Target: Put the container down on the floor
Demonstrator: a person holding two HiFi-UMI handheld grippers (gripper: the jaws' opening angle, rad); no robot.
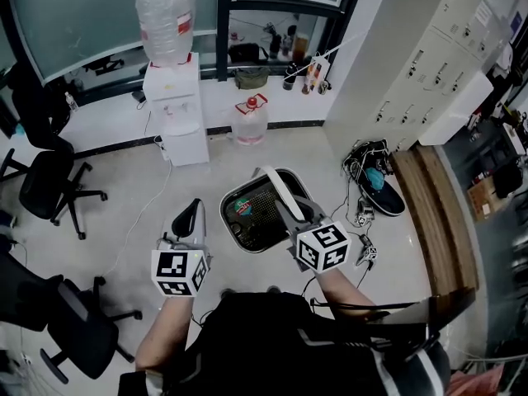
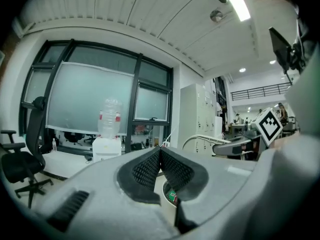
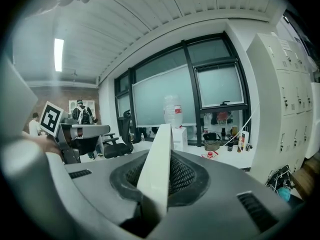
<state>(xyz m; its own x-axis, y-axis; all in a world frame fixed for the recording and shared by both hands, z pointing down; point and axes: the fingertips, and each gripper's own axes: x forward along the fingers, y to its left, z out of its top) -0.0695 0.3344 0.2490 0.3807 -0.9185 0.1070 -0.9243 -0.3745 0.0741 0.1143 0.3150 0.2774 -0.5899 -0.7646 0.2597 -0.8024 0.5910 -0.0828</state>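
The right gripper (image 1: 294,218) pinches the white handle (image 1: 276,184) of the container (image 1: 264,209) — its jaws press on the strip from both sides. In the right gripper view the handle (image 3: 157,164) stands up between the black pads (image 3: 185,176). The container is a round tub with a dark rim and a mesh inside. Something small, green and red lies in it. It hangs in front of the person, between the two grippers, over the pale floor (image 1: 132,196). It looks to be up off the floor, not on it.

The left gripper (image 1: 193,213) is just left of the container and does not touch it. Its jaws are pressed together with nothing between them — in the left gripper view the two pads (image 2: 146,170) meet at their tips. Below them a bit of the container (image 2: 170,196) shows. Off to the right is the marker cube (image 2: 270,124) of the right gripper.

Further off on the floor stands a white water cooler (image 1: 177,106) with a big clear bottle (image 1: 167,15) on top. A smaller jug (image 1: 250,120) with a red cap is beside it. A black chair (image 1: 51,184) is at the left and white lockers (image 1: 429,64) are at the right. A dark shoe (image 1: 384,195) lies near a wooden bench (image 1: 433,221)
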